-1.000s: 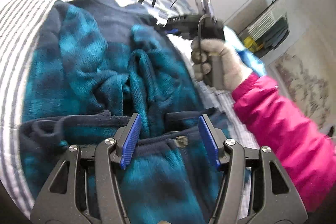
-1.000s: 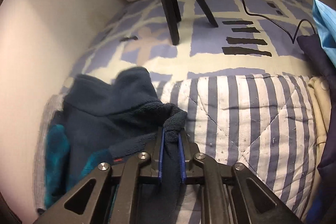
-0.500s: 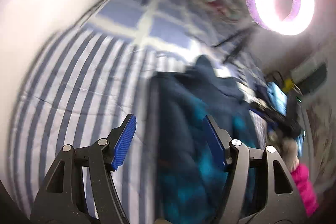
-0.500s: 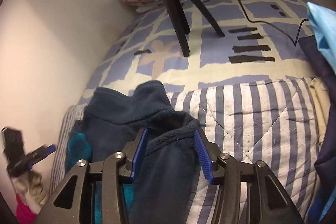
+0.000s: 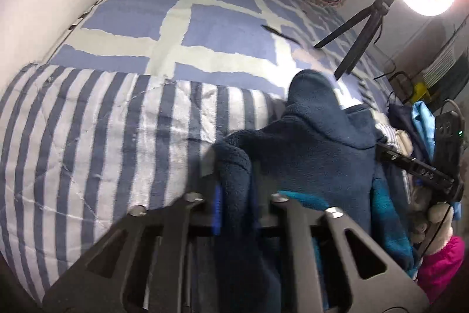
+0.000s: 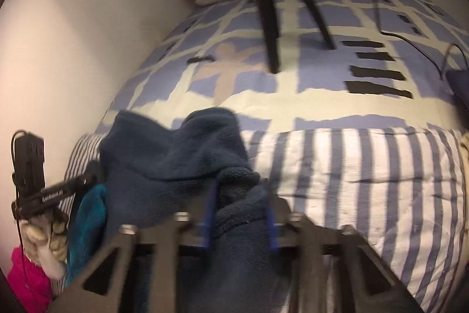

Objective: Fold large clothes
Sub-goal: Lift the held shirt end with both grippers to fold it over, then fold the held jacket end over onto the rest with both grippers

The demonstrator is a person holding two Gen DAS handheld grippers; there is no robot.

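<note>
Striped quilt [image 5: 96, 143] covers the near part of the bed, with a blue-and-cream checked sheet [image 5: 222, 19] beyond it toward the wall and a tripod [image 5: 360, 31] standing at the far end. Your navy fleece garment [image 5: 316, 137] lies bunched on the quilt, its teal lining showing along one side.

A second ago your left hand-held gripper [image 5: 234, 210] hung spread over the middle of the garment; now it has swung to the garment's edge on the wall side and is pressed together on a thick fold of fleece. Your right hand-held gripper [image 6: 239, 210], which briefly let go and widened, is closing again with the opposite edge of the fleece between its pads, which already touch the cloth.

So you hold one edge and are closing on the other, which probably sets you up to lift and spread it flat.
</note>
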